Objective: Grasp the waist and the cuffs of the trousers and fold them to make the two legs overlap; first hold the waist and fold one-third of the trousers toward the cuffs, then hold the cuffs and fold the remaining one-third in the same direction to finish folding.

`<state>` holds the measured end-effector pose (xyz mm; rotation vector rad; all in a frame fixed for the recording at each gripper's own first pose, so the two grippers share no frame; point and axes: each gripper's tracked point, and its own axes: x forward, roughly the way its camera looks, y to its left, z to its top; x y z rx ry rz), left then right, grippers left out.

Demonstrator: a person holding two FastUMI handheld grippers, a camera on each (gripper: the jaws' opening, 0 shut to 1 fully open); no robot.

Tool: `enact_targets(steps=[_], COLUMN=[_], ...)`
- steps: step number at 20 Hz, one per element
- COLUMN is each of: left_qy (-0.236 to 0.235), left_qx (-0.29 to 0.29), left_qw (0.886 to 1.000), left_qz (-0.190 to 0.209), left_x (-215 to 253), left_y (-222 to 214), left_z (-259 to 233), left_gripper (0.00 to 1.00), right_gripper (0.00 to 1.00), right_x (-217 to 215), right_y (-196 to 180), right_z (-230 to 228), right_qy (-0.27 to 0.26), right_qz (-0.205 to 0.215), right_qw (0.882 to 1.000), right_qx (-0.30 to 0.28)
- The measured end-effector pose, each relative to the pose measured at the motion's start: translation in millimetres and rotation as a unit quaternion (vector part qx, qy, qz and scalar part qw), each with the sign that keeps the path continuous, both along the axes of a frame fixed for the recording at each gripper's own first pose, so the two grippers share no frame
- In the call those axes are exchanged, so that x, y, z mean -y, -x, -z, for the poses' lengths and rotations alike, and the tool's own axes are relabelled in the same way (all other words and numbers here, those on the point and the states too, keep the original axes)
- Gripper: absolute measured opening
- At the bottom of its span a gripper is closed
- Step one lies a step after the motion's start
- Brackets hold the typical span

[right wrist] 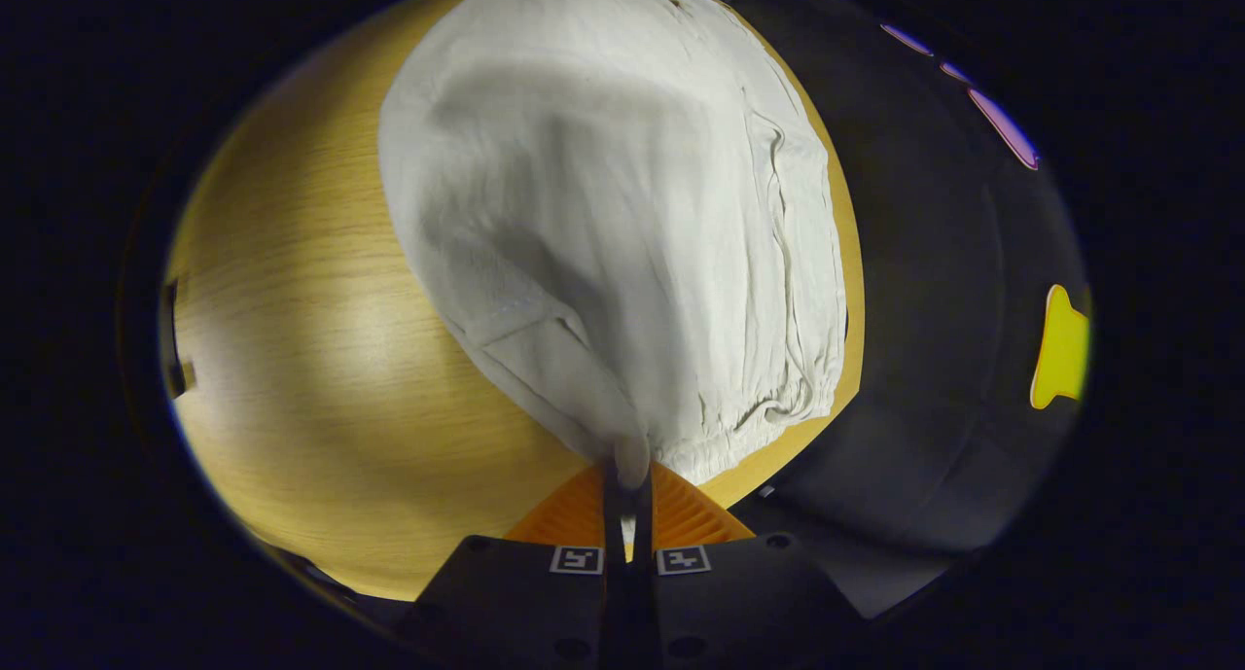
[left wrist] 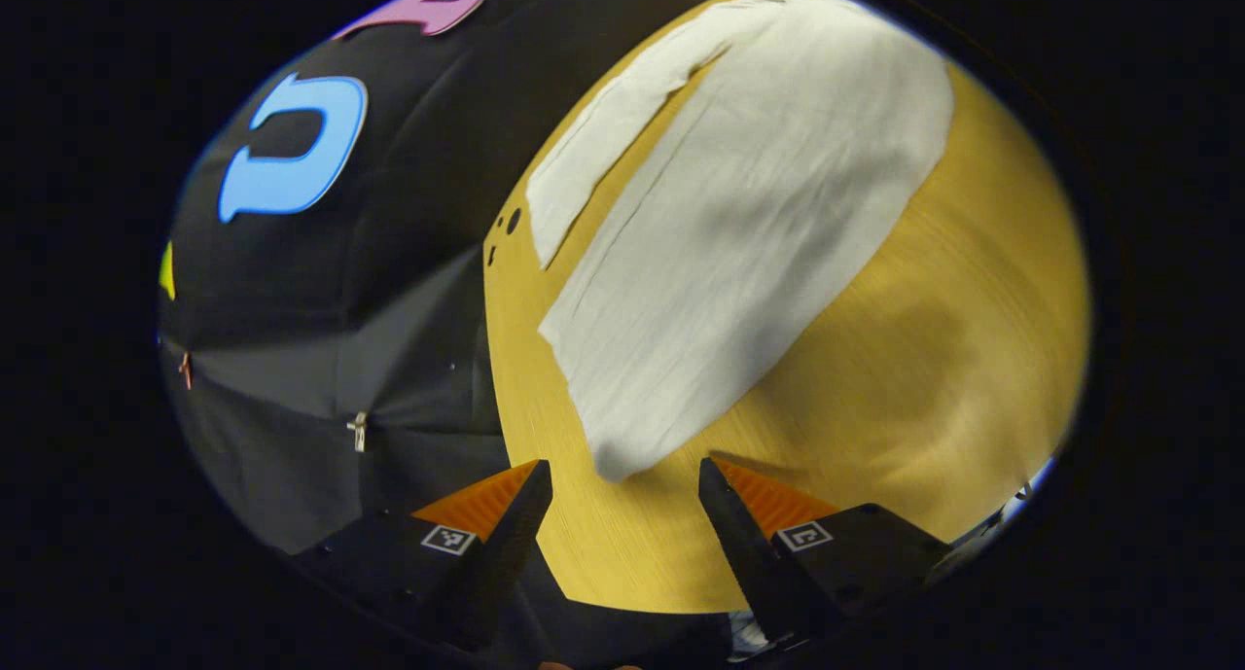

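Observation:
White trousers [left wrist: 739, 223] lie on a wooden table [left wrist: 924, 359], both legs stretching away from me in the left gripper view. The near leg's cuff end [left wrist: 622, 456] sits just ahead of my left gripper [left wrist: 625, 480], which is open with nothing between its fingers. In the right gripper view the trousers [right wrist: 603, 223] rise in a lifted fold, and my right gripper [right wrist: 629, 476] is shut on the elastic waist [right wrist: 739, 417], pinching a corner of cloth between both fingers.
The table's edge [left wrist: 491, 359] runs close to the left of the trouser legs, with black booth cloth [left wrist: 389, 291] beyond it. Bare wood [right wrist: 311, 359] spreads left of the waist in the right gripper view.

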<state>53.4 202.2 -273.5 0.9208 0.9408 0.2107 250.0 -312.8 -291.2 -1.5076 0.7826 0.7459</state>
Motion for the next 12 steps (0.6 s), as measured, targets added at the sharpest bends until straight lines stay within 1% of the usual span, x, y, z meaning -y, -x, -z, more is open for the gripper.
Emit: enact_targets(steps=[2, 4, 5, 6, 7, 8, 9, 10, 11, 12], left_qy=[-0.014, -0.025, -0.032, -0.037, -0.036, -0.035, -0.032, -0.023, -0.011, -0.001], left_qx=[-0.029, -0.065, -0.08, -0.099, -0.114, -0.125, -0.133, -0.142, -0.145, -0.151], left_qw=[0.999, 0.995, 0.991, 0.987, 0.983, 0.981, 0.98, 0.981, 0.982, 0.982], left_qz=[0.035, 0.078, 0.101, 0.121, 0.136, 0.147, 0.146, 0.133, 0.123, 0.117], left_x=[-6.7, -8.3, -8.2, -9.7, -8.7, -9.3, -10.1, -11.8, -10.5, -8.9], left_y=[-15.8, -28.1, -33.7, -37.6, -39.4, -42.2, -43.3, -41.0, -39.8, -39.9], left_z=[5.6, 9.3, 9.9, 12.2, 14.9, 16.1, 17.1, 18.6, 20.0, 23.2], left_gripper=[0.95, 0.87, 0.86, 0.79, 0.76, 0.65, 0.63, 0.48, 0.43, 0.41], right_gripper=[0.05, 0.05, 0.05, 0.05, 0.05, 0.05, 0.05, 0.05, 0.05, 0.05], right_x=[0.2, -0.1, -0.6, -0.4, -0.4, -0.5, -0.6, -1.2, -0.2, -0.7], right_y=[-0.3, 0.1, 0.0, -0.1, -0.7, 0.2, 0.0, 0.1, 0.3, -0.1], right_z=[0.2, -0.4, -0.5, -0.4, -0.3, -0.4, 0.0, -0.2, -0.6, -0.8], right_qy=[0.001, 0.003, 0.003, 0.002, 0.0, -0.002, -0.004, -0.004, -0.003, -0.001], right_qz=[0.0, -0.001, -0.003, -0.006, -0.007, -0.005, -0.001, 0.0, -0.001, -0.005], right_qw=[1.0, 1.0, 1.0, 1.0, 1.0, 1.0, 1.0, 1.0, 1.0, 1.0], right_qx=[-0.002, -0.002, -0.001, 0.0, 0.0, -0.002, -0.004, -0.004, -0.003, -0.001])
